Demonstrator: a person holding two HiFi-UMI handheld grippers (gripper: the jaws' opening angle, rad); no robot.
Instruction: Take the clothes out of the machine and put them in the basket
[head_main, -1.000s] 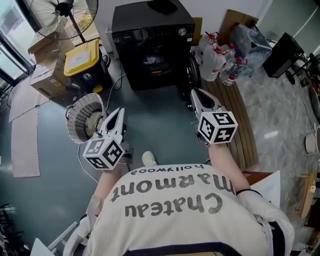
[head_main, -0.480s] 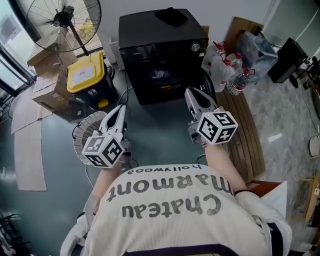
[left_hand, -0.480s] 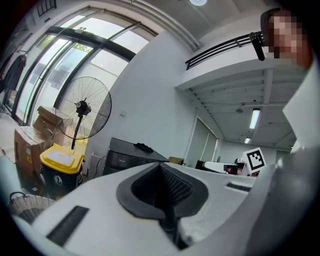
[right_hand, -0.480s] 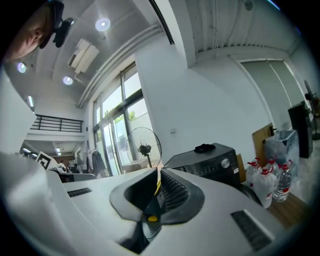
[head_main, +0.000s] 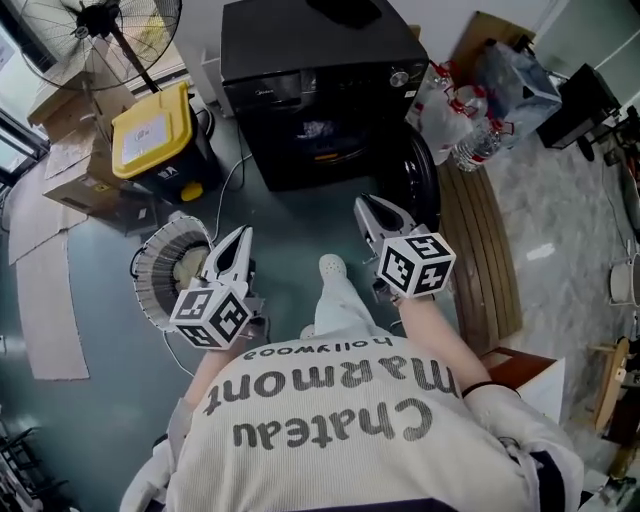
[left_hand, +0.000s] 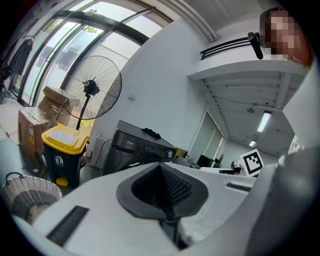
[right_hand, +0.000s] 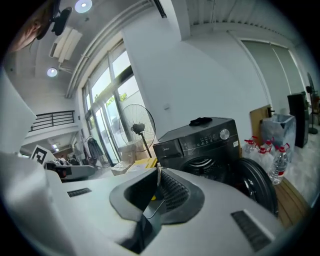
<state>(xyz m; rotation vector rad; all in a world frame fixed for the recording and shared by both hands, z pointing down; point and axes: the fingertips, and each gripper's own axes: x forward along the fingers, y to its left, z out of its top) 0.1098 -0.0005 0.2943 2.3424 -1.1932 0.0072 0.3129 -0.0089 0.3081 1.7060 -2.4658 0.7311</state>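
Clothes (head_main: 318, 130): pale bundle in the drum of the black front-loading washing machine (head_main: 300, 50), straight ahead of both grippers, untouched.

Since a second ago you have stepped in. The machine sits closer, and one white shoe (head_main: 333, 267) is now forward between the grippers.

Left gripper (head_main: 240, 238) clenched, empty. Right gripper (head_main: 366, 210) the same. Reach not begun, so the jaws need opening first, I judge.

Round black door (head_main: 425, 175) hangs open just ahead-right of the right gripper. Mind its rim.

White ribbed round basket (head_main: 143, 280) lies just left of the left gripper. Yellow-lidded black bin (head_main: 150, 125) stands further ahead-left.

Bare grey-green floor (head_main: 290, 225) between grippers and drum is your open room.
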